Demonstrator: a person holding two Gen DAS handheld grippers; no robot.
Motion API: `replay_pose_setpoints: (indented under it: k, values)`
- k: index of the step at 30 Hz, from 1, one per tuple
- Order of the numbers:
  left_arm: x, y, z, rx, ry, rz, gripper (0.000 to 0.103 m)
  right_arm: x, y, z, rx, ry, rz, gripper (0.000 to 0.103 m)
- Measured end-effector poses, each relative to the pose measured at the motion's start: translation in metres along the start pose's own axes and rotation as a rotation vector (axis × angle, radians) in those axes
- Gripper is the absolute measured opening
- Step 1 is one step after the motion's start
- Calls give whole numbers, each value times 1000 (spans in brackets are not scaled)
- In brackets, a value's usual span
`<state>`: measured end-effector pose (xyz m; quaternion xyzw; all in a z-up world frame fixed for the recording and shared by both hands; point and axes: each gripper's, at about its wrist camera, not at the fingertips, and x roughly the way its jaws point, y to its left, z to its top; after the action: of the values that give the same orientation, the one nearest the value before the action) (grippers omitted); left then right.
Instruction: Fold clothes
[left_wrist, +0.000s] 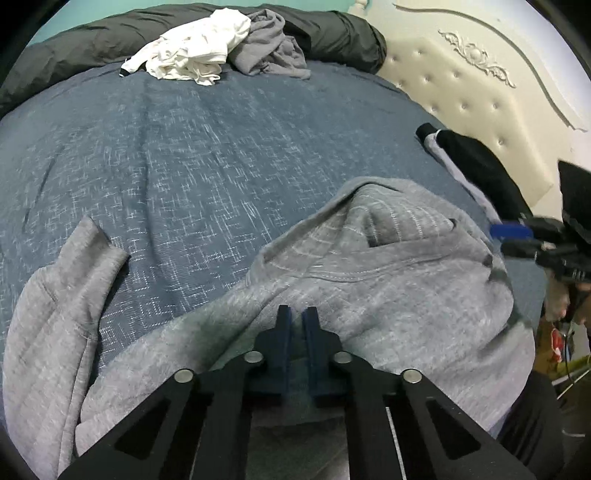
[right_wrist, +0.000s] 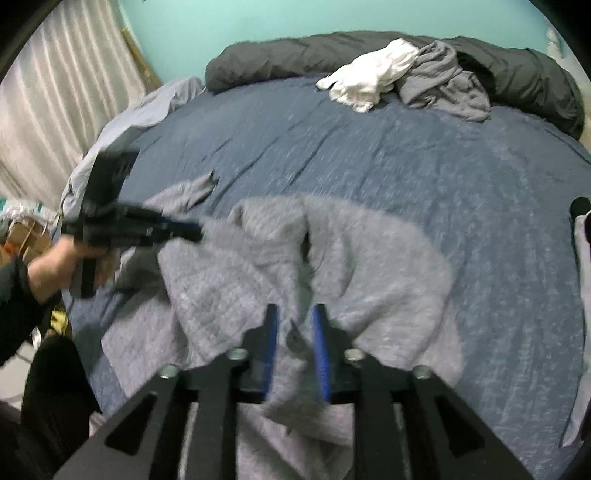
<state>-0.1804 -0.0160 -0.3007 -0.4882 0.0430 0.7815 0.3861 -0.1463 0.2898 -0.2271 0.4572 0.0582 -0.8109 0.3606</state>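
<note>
Bed (left_wrist: 221, 155): big and blue, spread out under and past my jaws.
Grey hoodie (left_wrist: 388, 295): right under both my jaws, bunched up on the bed. I think it is soft, floppy and light, and it will sag if I lift it.
Where to hold: I would pinch a hem or a sleeve (left_wrist: 66, 280), off to my left.
Clothes pile (left_wrist: 221, 48): white and grey, far ahead of me.
Left gripper (left_wrist: 297, 314): my jaws are closed, just over the hoodie; I cannot tell if cloth is pinched.
Right gripper (right_wrist: 295, 314): my jaws are apart, with a hoodie fold between them, not squeezed.
Boxes or baskets: none that I can see.
</note>
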Motion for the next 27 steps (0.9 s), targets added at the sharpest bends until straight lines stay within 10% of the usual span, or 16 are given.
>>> replay_pose_setpoints:
  k: [14, 18, 25, 27]
  values:
    - [-19, 10, -1, -22, -35, 6, 4, 81, -20, 35, 70, 176, -121, 42]
    - [-5, 16, 4, -26, -13, 39, 57, 89, -23, 32, 86, 186, -106, 42]
    - [23, 23, 8, -27, 43, 10, 54, 90, -24, 28, 85, 179, -82, 42]
    - [23, 22, 8, -22, 35, 6, 22, 90, -23, 27, 78, 168, -73, 42]
